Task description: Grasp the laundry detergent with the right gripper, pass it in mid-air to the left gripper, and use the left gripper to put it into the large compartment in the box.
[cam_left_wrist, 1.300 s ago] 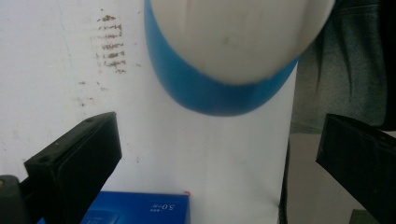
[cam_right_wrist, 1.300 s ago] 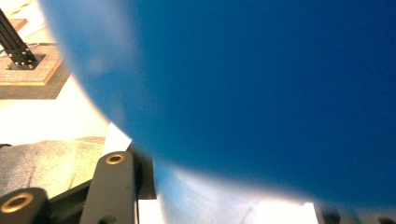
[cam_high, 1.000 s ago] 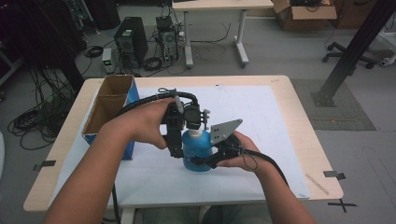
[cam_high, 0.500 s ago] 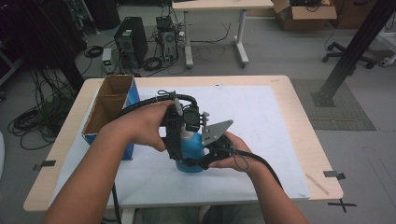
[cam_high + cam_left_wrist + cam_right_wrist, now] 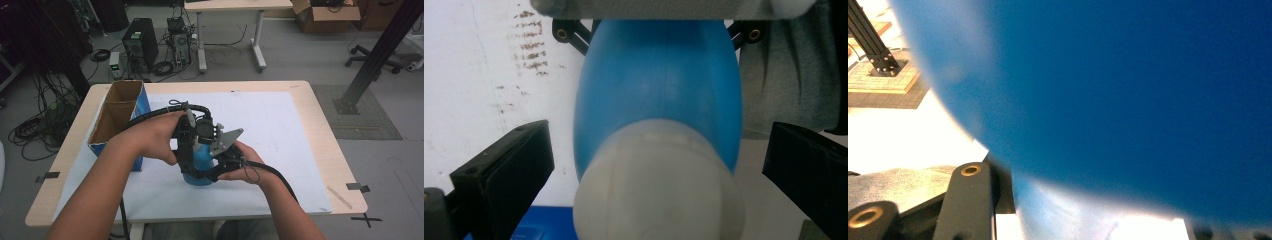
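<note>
Cap-gripping step, by the look of it, not yet completed.

Standing upright on the white mat [image 5: 280,135], near the front middle of the table [image 5: 320,120] and just right of the open cardboard box [image 5: 117,117]: a blue bottle [image 5: 196,170] with a white cap [image 5: 656,190].

Clamped on the bottle's body from the person's side: the right gripper [image 5: 214,169], links showing on either flank of the blue in the left gripper view (judged from those links and from the blue wall pressed right up against the camera in the right gripper view).

Poised above, pointing down: the left gripper [image 5: 656,170], jaws spread wide, one on each side of the cap and touching neither.

Next move, as a judgement: closing the left jaws squarely on the cap, then twisting while holding the body firm with the right. Calls for:
- centring first, since the cap sits a little nearer the left-hand jaw in the left gripper view;
- gripping low on the cap's straight wall, not on its rounded top;
- no slackening of the right-hand clamp, or else a bottle spinning along with the cap.
</note>
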Tool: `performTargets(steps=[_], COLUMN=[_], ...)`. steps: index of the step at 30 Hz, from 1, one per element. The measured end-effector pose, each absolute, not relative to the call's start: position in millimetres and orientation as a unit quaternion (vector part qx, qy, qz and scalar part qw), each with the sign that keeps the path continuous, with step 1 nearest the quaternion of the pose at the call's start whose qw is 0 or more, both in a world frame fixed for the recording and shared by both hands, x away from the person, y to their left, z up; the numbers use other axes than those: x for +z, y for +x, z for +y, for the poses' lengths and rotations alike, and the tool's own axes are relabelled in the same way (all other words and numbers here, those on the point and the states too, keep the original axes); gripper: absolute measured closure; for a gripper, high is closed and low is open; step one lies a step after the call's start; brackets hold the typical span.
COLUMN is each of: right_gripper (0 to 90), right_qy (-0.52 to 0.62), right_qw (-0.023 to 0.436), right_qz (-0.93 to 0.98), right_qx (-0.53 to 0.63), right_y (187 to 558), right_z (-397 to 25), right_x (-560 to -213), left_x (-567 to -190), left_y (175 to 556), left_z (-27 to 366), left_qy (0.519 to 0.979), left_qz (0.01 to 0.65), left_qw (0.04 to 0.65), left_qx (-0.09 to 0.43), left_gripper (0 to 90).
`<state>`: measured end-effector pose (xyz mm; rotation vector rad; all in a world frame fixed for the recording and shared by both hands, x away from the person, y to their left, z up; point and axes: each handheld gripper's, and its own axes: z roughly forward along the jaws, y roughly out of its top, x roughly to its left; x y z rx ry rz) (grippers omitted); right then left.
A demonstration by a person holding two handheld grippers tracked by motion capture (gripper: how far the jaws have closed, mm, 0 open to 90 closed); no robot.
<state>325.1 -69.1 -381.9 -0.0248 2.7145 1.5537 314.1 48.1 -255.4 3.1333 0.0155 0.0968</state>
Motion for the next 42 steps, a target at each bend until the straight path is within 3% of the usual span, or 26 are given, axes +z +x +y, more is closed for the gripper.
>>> performTargets(steps=[19,42], right_gripper=[44.9,44.8], right_qy=[-0.005,-0.004], right_qw=[0.005,0.006], right_qz=[0.867,0.866], right_qx=[0.499,0.499], right_y=[324.3,323.1], right_z=[-66.1,-64.4], right_x=[-381.8,-381.8], left_x=[-258.9,-259.3], left_y=[313.0,313.1], left_z=[48.7,49.8], left_qy=[0.999,0.999], left_qz=[0.0,-0.007], left_qw=[0.0,0.005], left_qx=[0.046,0.048], left_gripper=[5.4,19.6])
